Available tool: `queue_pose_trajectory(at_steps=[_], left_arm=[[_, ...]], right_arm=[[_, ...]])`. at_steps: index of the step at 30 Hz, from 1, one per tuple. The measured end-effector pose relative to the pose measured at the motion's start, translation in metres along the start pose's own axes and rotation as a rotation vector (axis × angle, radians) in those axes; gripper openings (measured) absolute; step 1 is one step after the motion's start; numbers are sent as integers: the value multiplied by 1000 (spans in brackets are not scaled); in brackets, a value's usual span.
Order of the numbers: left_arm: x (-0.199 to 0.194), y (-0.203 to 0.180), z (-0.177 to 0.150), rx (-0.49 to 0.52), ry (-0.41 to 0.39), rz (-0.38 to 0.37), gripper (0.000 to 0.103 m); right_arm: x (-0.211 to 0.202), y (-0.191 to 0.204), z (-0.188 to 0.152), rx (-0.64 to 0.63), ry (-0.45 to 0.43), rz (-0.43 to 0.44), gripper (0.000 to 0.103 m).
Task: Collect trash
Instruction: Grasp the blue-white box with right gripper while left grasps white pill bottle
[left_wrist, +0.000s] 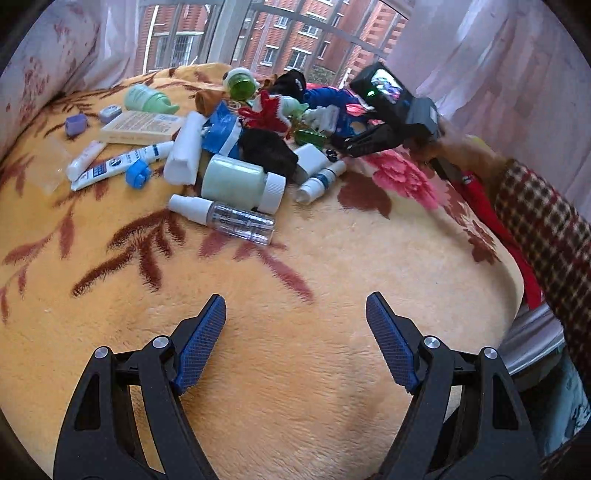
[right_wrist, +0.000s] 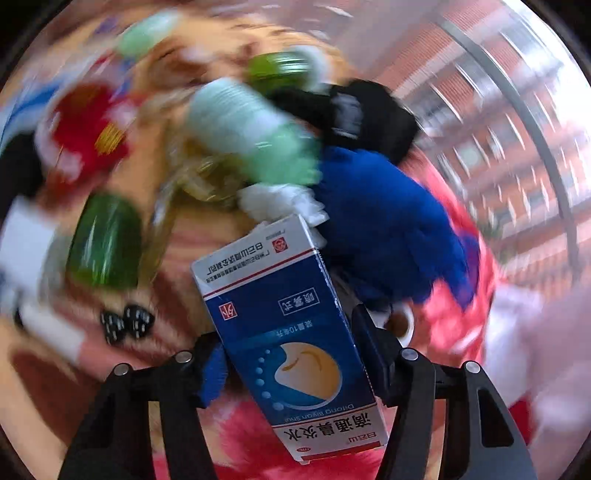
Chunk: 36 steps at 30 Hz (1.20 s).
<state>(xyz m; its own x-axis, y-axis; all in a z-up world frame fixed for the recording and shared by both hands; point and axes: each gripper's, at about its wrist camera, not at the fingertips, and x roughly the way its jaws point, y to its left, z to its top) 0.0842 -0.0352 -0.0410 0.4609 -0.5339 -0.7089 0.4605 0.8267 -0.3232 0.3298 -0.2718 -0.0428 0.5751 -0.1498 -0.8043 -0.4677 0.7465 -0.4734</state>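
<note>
The right gripper (right_wrist: 291, 365) has its fingers squeezed tight on a blue and white medicine box (right_wrist: 291, 332), held just above the pile of bottles, tubes and cloth bits on the yellow flowered blanket (left_wrist: 295, 280). The left gripper (left_wrist: 295, 339) has its fingers spread wide with nothing in them, over a bare part of the blanket, well apart from the pile. A clear spray bottle (left_wrist: 225, 218) lies at the near edge of the pile.

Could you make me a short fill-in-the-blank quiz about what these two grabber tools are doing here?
1. The right gripper is shut on a blue and white ____.
2. The left gripper hovers over the blanket with its jaws ____.
3. The pale green jar has a ____ cap.

Missing words: box; open; white
</note>
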Motion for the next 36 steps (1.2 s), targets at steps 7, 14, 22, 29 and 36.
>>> queue_pose_trajectory(at_steps=[7,14,22,29,36], left_arm=[[-15,7,15,-5,-55,29,77],[12,25,63,-49,-14,76,77],[64,9,91,91,38,137,77],[82,21,100,77,81,181,77],[102,21,106,140,119,189,81]], right_arm=[[-75,-16,-45,403,-168,140,59],[-137,24,-75,460,-268,245,59],[-154,56,-94,430,-312,289,60],[-150,60,-103,437,-315,309,60],[-142,62,-108,454,-311,317,60]])
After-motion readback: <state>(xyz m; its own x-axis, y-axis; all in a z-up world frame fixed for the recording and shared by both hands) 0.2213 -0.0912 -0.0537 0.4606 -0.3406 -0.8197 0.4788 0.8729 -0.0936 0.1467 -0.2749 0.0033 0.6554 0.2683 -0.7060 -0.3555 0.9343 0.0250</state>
